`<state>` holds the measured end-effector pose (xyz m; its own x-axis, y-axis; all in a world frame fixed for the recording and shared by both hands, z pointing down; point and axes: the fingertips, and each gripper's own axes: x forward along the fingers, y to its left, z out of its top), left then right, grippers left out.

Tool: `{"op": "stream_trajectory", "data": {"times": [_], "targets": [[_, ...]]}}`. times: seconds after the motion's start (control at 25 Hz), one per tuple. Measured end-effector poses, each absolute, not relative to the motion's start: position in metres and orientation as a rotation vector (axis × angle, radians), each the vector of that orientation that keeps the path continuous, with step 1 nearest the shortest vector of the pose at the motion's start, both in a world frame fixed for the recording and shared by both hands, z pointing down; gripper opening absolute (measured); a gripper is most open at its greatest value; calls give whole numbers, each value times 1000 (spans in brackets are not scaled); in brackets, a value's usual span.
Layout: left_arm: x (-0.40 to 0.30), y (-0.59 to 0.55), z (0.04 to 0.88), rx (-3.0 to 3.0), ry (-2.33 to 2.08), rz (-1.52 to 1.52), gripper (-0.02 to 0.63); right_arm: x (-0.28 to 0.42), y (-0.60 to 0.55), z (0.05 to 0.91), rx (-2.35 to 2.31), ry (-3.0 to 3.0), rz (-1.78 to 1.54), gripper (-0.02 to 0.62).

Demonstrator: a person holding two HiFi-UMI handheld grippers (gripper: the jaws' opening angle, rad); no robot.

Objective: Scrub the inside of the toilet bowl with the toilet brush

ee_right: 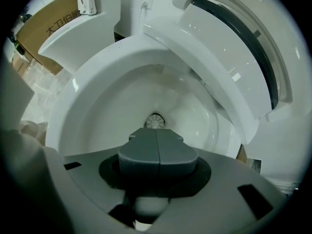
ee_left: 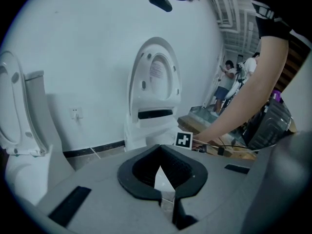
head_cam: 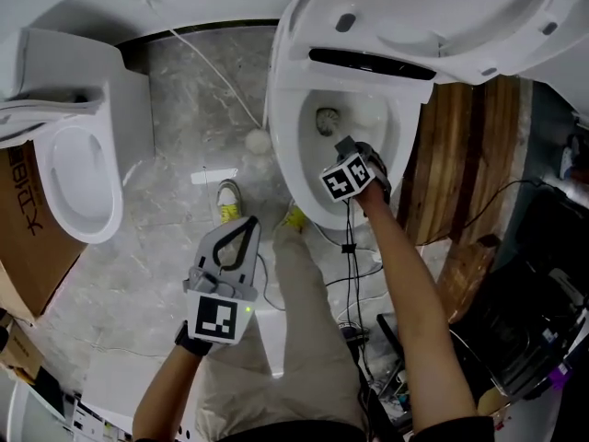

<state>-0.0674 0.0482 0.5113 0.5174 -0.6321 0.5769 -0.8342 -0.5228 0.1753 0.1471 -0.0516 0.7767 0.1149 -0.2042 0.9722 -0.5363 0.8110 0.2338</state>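
— Down in the toilet bowl (head_cam: 296,168), where does the toilet brush (ee_right: 155,121) sit?
— Its round, pale bristle head lies at the bottom, by the drain. The white handle runs up into the right gripper (ee_right: 157,152), whose jaws are pressed together on it.
— And the left gripper (head_cam: 245,228)?
— Held low over the floor, tips closed, nothing between them.
— Any writing?
— Black Chinese characters on the cardboard box (head_cam: 28,238), beginning 大卫. There is a label (ee_left: 157,71) inside the raised lid (ee_left: 146,62), too small to read.
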Motion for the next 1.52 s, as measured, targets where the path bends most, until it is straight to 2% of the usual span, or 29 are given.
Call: {"op": "stream_trajectory", "data": {"times": [0.36,0.92,1.28,1.52], "targets": [[-52,56,491,2340,-1202,606,18,148,-42,755,593,-1426,317,160],[-39,66,306,2476,-1123,601,18,161,98,597,659,-1376,611,160],[-52,63,195,2596,-1135,592,18,191,142,431,1109,-1459,836,160],[-19,71,150,2697,-1066,623,18,209,169,311,1274,-1599,949,160]]}}
